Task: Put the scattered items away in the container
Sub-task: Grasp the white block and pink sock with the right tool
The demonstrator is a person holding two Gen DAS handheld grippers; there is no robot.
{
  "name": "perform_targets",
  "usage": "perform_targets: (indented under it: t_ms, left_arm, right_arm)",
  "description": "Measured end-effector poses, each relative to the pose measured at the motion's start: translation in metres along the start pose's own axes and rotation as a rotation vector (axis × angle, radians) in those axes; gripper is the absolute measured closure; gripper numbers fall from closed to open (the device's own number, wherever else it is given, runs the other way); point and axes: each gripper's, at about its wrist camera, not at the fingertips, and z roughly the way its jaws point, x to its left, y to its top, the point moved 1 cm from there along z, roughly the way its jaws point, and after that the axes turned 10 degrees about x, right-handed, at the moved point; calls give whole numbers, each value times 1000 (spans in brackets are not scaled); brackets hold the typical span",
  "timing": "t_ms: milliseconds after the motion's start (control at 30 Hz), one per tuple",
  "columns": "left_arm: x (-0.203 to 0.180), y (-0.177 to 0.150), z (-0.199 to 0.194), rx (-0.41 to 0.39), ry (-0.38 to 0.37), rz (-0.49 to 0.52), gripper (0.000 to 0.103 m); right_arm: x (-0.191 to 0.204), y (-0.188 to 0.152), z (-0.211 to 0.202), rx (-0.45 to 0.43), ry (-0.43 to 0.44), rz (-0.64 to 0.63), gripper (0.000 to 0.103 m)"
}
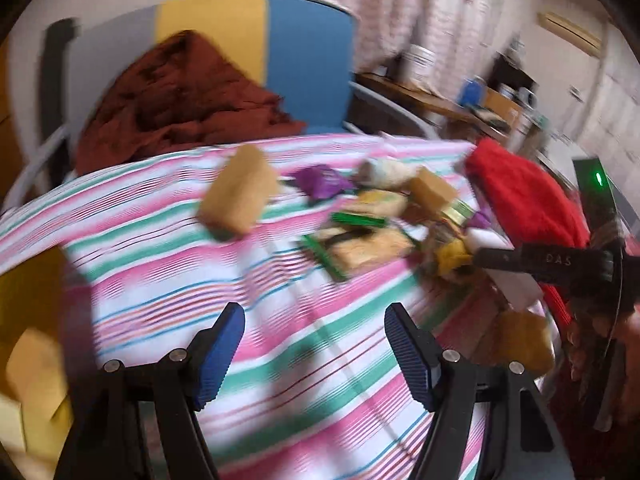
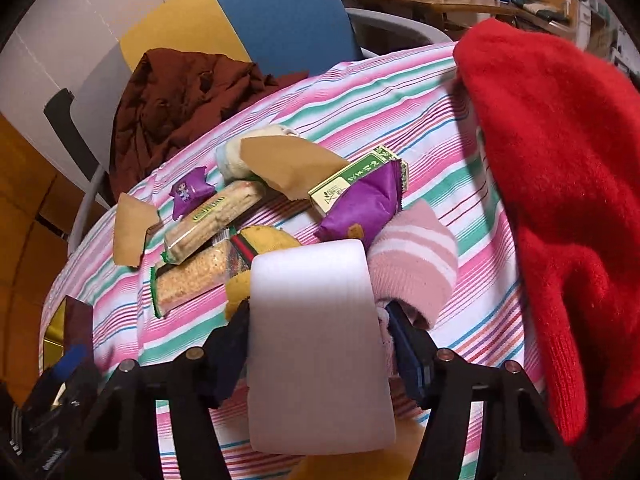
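My right gripper is shut on a white foam sheet and holds it above the striped tablecloth. Just beyond it lie a pink striped sock, a purple snack packet, a green and cream box, two cracker packs, a yellow sponge and brown paper pieces. My left gripper is open and empty over the cloth, short of the pile of snacks. A tan block lies to its far left. The right gripper shows at the right edge of the left wrist view.
A red knitted garment lies along the table's right side. A dark red cloth is draped on a blue and yellow chair behind the table. A yellow container sits at the lower left in the left wrist view. Cluttered shelves stand behind.
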Motion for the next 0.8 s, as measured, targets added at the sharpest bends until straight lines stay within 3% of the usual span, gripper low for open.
perform_targets:
  t_ms: [100, 200, 400, 600, 800]
  left_arm:
    - [-10, 10, 15, 59, -9, 40, 33]
    - [-23, 22, 20, 30, 15, 111, 32]
    - [-33, 46, 33, 50, -36, 223, 24]
    - [-52, 50, 60, 88, 34, 406, 21]
    - [-49, 57, 74, 69, 88, 416, 21]
  right_arm:
    - [1, 0, 0, -5, 15, 3, 38]
    - [0, -1, -1, -8, 25, 4, 38]
    - [-4, 2, 1, -5, 45, 26, 38]
    - [-5, 2, 4, 5, 48, 31, 37]
    - [-9, 2, 5, 7, 75, 50, 36]
